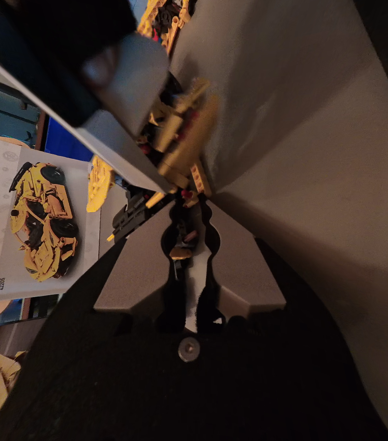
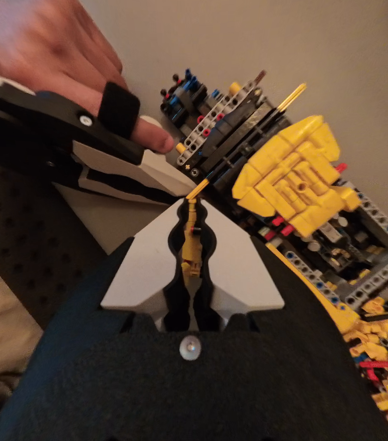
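Note:
In the left wrist view my left gripper [image 1: 189,199] is shut, its tips pinching the bottom end of a blurred yellow brick assembly [image 1: 183,133] with red pins; small yellow and dark parts show between its jaws. The right gripper [image 1: 168,188] reaches in from the upper left and meets the same assembly. In the right wrist view my right gripper [image 2: 191,199] is shut on a narrow yellow brick piece [image 2: 191,250]. The left gripper [image 2: 183,188], held by a hand [image 2: 45,47], touches tips with it at the end of a yellow axle rod [image 2: 290,95].
A half-built brick car chassis [image 2: 224,124] with a yellow block [image 2: 290,176] stands right of the tips. Loose yellow, black and red pieces [image 2: 383,346] lie at the lower right. An instruction booklet [image 1: 42,219] picturing a yellow car and more yellow parts [image 1: 100,183] lie at left. Only a small space, under 4 cm, lies between the two pairs of fingers.

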{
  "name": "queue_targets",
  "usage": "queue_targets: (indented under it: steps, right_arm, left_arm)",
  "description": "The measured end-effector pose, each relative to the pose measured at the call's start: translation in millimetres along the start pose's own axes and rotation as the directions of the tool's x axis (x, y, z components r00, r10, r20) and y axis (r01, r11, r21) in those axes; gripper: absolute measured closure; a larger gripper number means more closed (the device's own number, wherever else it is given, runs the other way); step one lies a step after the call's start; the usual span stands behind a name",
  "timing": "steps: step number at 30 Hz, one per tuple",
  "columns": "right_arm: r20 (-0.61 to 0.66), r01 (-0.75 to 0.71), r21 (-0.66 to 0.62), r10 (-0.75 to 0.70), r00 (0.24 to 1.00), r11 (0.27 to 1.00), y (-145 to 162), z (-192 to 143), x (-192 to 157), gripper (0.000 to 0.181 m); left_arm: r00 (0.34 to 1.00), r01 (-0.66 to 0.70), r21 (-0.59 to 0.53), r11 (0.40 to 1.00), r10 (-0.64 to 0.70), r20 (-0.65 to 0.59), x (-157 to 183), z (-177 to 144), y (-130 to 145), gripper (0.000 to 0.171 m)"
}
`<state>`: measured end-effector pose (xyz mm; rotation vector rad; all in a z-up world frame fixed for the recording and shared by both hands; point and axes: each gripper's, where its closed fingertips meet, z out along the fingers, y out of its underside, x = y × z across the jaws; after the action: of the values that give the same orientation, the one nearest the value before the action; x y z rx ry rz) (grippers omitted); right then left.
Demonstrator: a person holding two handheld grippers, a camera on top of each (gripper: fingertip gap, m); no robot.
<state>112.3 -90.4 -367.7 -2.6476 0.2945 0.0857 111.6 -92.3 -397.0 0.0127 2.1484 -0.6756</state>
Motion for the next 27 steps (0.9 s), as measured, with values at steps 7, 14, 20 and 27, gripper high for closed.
queue_targets:
  steps: [7, 14, 20, 27]
  right_arm:
    - [0.017, -0.072, 0.07, 0.071, 0.997, 0.995, -11.4, -57.3, 15.7, 0.177]
    - [0.586, -0.478, 0.359, 0.204, 0.784, 0.802, -42.8, -85.0, 9.2, 0.177]
    - [0.667, -0.515, 0.599, -0.026, 0.744, 0.613, -101.5, -92.4, 4.2, 0.177]
    - [0.704, -0.446, 0.624, -0.212, 0.678, 0.642, -144.3, -73.5, -31.4, 0.177]
  left_arm:
    - [0.999, 0.028, 0.02, 0.999, -0.028, -0.021, -0.4, -0.3, -1.0, 0.155]
    - [0.992, 0.123, 0.056, 0.991, -0.123, 0.009, -16.8, -18.2, -2.8, 0.149]
    - [0.549, 0.836, 0.244, 0.492, -0.745, -0.379, -65.6, -70.9, -32.1, 0.124]
    - [0.138, 0.961, 0.271, -0.051, -0.762, -0.633, -118.7, -104.3, -6.5, 0.154]
